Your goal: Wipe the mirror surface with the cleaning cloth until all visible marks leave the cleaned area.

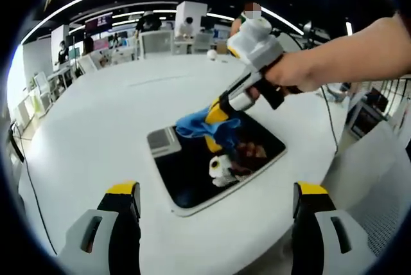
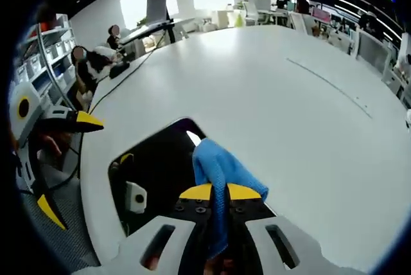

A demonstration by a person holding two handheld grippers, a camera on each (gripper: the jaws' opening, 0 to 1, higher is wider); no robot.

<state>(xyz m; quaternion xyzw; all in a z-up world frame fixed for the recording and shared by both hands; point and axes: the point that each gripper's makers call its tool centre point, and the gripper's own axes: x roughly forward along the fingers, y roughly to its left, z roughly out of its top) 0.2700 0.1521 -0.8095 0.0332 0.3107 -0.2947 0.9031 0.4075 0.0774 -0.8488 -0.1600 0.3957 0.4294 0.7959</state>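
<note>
Left gripper view: R gripper (image 1: 220,109) presses cloth (image 1: 196,125) on mirror (image 1: 192,172).

no readable text, labels, brands or numbers on anything

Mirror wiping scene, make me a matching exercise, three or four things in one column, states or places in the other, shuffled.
1. cleaning cloth
2. mirror
3. left gripper
4. right gripper

A. open, holding nothing
B. lying flat on the white table
C. blue, pinched between yellow-tipped jaws
D. shut on the cloth, over the mirror

Pairs: 1-C, 2-B, 3-A, 4-D
</note>
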